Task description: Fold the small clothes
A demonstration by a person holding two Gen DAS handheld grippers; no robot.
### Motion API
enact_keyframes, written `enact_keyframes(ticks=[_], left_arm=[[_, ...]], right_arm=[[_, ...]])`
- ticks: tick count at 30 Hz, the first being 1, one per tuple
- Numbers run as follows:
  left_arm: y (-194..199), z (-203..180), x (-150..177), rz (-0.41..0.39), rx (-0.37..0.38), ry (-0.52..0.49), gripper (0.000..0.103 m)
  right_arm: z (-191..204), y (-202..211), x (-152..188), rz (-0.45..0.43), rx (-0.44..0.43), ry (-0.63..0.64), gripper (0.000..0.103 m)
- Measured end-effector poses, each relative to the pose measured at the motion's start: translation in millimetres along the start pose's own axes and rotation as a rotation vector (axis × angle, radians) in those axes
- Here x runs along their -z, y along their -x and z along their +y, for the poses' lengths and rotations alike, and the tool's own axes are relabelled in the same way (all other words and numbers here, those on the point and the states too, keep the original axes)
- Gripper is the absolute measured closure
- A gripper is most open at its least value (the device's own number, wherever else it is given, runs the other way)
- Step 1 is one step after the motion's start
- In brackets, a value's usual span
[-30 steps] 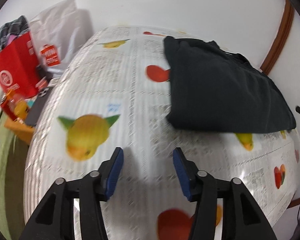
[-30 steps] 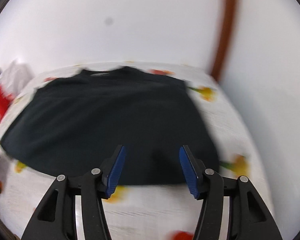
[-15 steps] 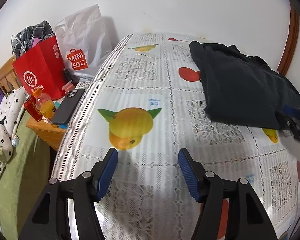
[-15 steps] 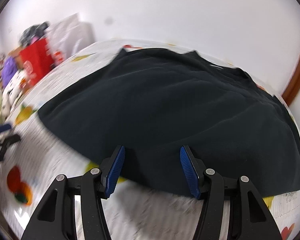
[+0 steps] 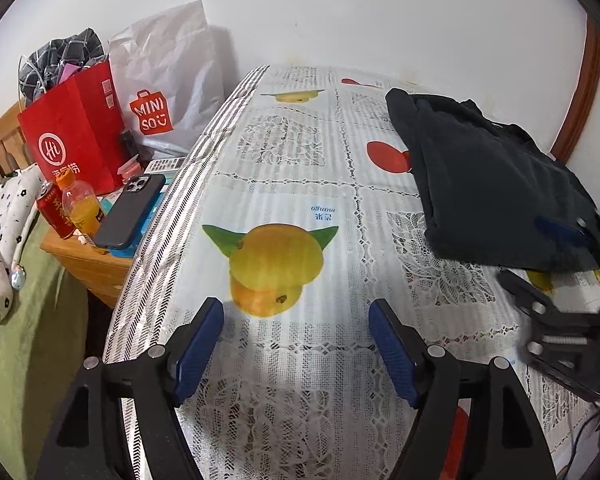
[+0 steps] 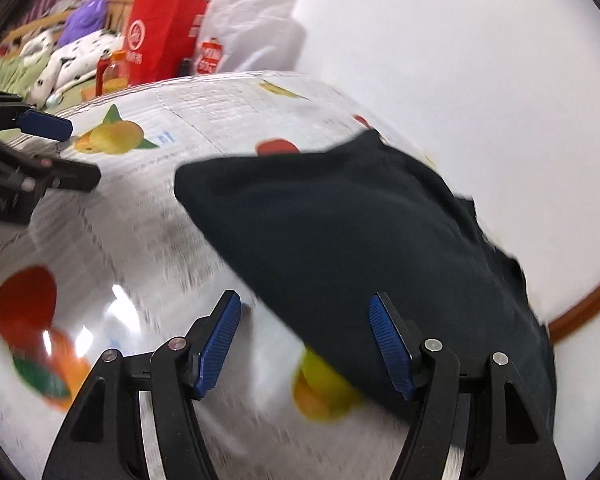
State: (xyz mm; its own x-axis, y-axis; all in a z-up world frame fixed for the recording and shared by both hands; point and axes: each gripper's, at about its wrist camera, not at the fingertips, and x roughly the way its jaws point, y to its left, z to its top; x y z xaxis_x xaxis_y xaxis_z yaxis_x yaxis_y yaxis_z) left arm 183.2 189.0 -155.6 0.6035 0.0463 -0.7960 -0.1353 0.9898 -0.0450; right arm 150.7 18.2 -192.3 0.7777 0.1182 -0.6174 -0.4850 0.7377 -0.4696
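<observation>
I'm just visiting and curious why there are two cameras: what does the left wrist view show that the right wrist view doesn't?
Only the left wrist view shows the black phone and the remote on the wooden nightstand. Only the right wrist view shows something purple by the bed. Both show the dark garment lying folded on the fruit-print tablecloth, the red bag, and each other's open tool: the right tool and the left tool.

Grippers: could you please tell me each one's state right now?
Left gripper: open, holding nothing.
Right gripper: open, empty, at the near edge of the dark folded cloth garment.
</observation>
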Motion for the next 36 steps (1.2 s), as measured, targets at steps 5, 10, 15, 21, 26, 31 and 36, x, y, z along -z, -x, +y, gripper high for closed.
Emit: enact_keyframes(ticks=[5, 10, 15, 21, 26, 31, 36], left_arm=[[2, 4, 1, -0.003, 0.021, 0.010, 0.029], [6, 6, 3, 0.005, 0.043, 0.013, 0.029], [6, -2, 1, 0.013, 0.046, -0.003, 0.030], [11, -33, -10, -0.005, 0.083, -0.031, 0.031], [18, -71, -21, -0.045, 0.142, -0.083, 0.031], [19, -125, -27, -0.062, 0.218, -0.157, 0.031], [18, -190, -27, -0.063, 0.289, -0.276, 0.031]], right_arm=[[-8, -28, -28, -0.002, -0.014, -0.049, 0.041], [-22, -52, -43, 0.022, -0.063, -0.157, 0.074], [-57, -39, -50, -0.025, -0.171, -0.324, 0.090], [-158, 10, -26, -0.190, -0.210, -0.566, 0.091], [-254, 33, 41, -0.284, -0.175, -0.807, 0.091], [-317, 38, 144, -0.279, -0.118, -1.064, 0.091], [-329, 24, 234, -0.098, -0.088, -1.179, 0.087]])
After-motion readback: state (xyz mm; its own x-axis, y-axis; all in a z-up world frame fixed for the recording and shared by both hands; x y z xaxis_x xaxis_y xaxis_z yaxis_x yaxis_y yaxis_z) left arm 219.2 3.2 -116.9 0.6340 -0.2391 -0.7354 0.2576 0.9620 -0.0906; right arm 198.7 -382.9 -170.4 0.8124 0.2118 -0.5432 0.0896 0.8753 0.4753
